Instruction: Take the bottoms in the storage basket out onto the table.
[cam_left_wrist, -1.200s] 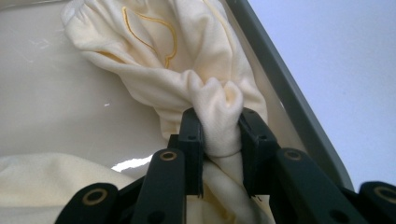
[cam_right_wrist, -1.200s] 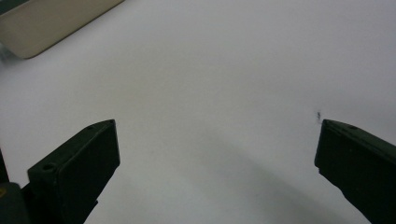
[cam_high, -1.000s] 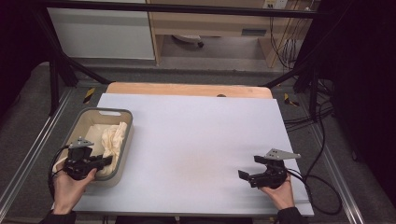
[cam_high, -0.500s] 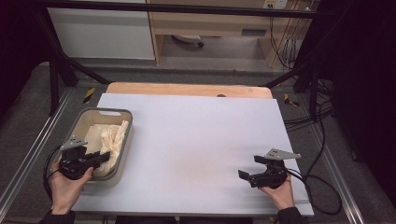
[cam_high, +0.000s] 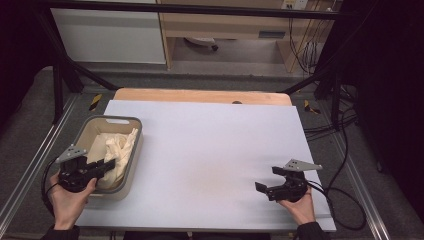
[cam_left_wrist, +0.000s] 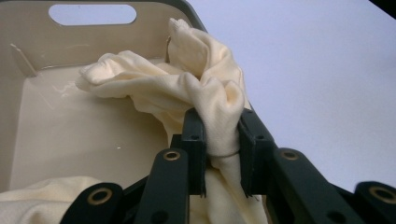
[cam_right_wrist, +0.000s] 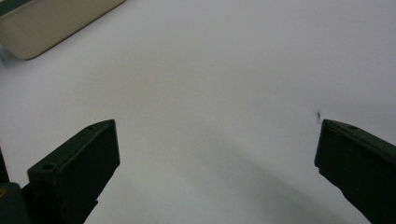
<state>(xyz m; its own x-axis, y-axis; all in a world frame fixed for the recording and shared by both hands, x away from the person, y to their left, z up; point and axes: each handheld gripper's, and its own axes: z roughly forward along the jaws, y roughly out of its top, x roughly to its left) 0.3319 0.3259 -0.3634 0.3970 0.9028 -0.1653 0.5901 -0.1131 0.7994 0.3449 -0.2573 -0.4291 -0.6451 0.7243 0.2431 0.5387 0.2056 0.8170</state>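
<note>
A beige plastic bin (cam_high: 131, 150) stands at the table's left side and holds a crumpled cream cloth (cam_high: 116, 150). My left gripper (cam_high: 107, 164) reaches over the bin's near end and is shut on a fold of that cloth (cam_left_wrist: 219, 121), which bunches up between the two jaws (cam_left_wrist: 223, 151). The bin's far wall has an oval handle slot (cam_left_wrist: 92, 14). At the table's right front, my right gripper (cam_high: 267, 180) rests low over the bare white surface, open, with nothing between its fingers (cam_right_wrist: 217, 158).
The white tabletop (cam_high: 210, 145) spreads between the two hands. A wooden board edge (cam_high: 200, 95) runs along the back. Black cables (cam_high: 340, 190) trail off the right side. A corner of the bin (cam_right_wrist: 51, 18) lies at the top left of the right gripper view.
My left hand has shifted a little to the left and toward the near edge with the cloth pinched in the gripper. The right hand has stayed where it was.
</note>
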